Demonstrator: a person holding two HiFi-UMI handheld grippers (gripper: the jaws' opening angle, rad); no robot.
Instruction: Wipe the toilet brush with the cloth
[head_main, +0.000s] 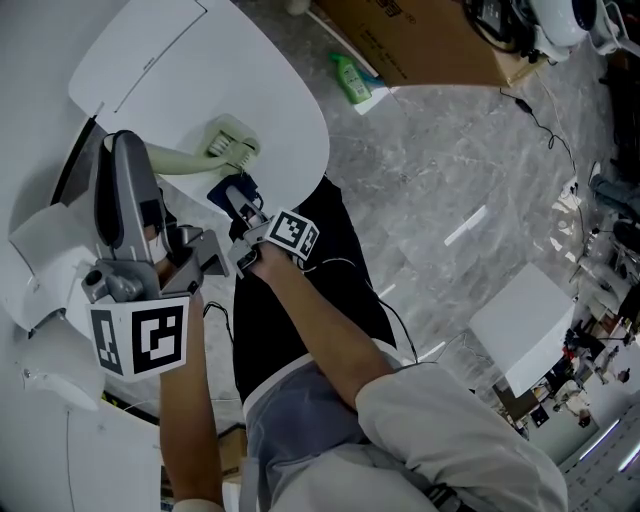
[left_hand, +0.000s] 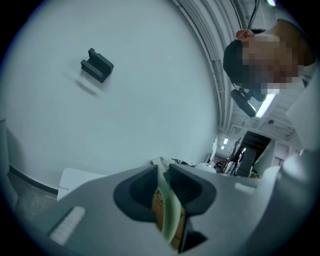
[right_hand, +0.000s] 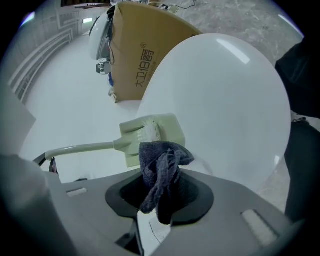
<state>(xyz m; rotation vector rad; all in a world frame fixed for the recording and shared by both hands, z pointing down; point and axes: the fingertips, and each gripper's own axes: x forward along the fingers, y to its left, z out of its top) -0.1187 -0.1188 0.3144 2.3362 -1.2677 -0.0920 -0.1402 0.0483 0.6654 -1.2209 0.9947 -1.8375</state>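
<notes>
Toilet brush (head_main: 232, 143), pale green, lies with its head over the closed white toilet lid (head_main: 262, 85), its handle clenched in the left tool (left_hand: 164, 189). The right tool (right_hand: 160, 192) clamps a dark blue cloth (right_hand: 162, 167) just beside the brush head. A green bottle (head_main: 352, 78) and a cardboard box (head_main: 425, 42) sit on the floor beyond.

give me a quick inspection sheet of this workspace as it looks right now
surface: white toilet lid, closed, no marks seen
job's things: pale green toilet brush with its head over the lid; dark blue cloth bunched right at the head, contact cannot be told
clutter: green bottle and cardboard box on the floor
tools: left tool shut on the brush handle; right tool shut on the cloth
cables: black cable trailing across the floor
surroundings: grey marbled floor; white box to the right
</notes>
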